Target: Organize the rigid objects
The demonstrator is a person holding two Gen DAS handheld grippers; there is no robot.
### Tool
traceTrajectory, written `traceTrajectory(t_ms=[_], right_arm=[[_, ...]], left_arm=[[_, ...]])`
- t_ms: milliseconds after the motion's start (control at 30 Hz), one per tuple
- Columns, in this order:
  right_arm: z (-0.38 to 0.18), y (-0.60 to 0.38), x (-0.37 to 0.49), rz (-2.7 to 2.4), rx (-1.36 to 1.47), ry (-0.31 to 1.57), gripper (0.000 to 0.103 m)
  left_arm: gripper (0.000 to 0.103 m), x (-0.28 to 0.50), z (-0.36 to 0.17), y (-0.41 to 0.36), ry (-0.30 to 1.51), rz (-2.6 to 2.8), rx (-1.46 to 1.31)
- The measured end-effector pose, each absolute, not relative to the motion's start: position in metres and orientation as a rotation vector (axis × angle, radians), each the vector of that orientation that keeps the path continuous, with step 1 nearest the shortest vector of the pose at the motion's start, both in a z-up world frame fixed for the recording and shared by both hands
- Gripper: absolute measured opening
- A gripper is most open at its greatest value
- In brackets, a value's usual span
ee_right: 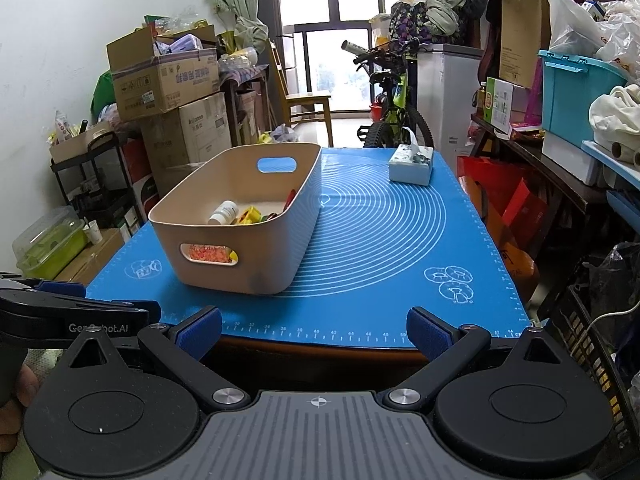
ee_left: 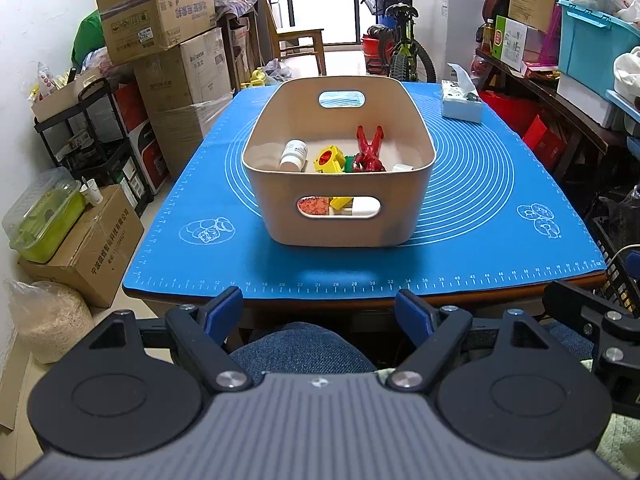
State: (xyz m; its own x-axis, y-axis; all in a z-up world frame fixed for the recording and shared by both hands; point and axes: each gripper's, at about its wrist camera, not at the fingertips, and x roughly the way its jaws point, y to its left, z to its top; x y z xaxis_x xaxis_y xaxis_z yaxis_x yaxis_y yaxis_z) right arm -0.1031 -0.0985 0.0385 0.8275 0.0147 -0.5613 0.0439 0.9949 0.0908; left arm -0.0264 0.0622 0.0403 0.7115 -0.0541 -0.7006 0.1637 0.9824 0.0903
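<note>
We see a wooden table [ee_left: 500, 300] almost wholly covered by a blue silicone baking mat [ee_left: 480, 208] printed with white concentric circles and ruler marks along its edges. Directly on the mat stand two things: a beige plastic storage bin [ee_left: 340, 220] with cut-out handles, near the middle, and a tissue box [ee_left: 460, 106] well apart at the far right corner.

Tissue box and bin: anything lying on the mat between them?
Nothing. The right wrist view shows only bare blue mat between the bin and the tissue box.
</note>
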Motion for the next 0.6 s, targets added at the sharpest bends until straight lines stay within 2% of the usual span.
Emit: traceTrajectory(t_ms=[600], right_arm=[[0.0319, -0.0988, -0.1016, -0.017, 0.109, 0.612, 0.098]], left_arm=[[0.083, -0.0256, 0.0404, 0.0603, 0.769, -0.122, 0.155]])
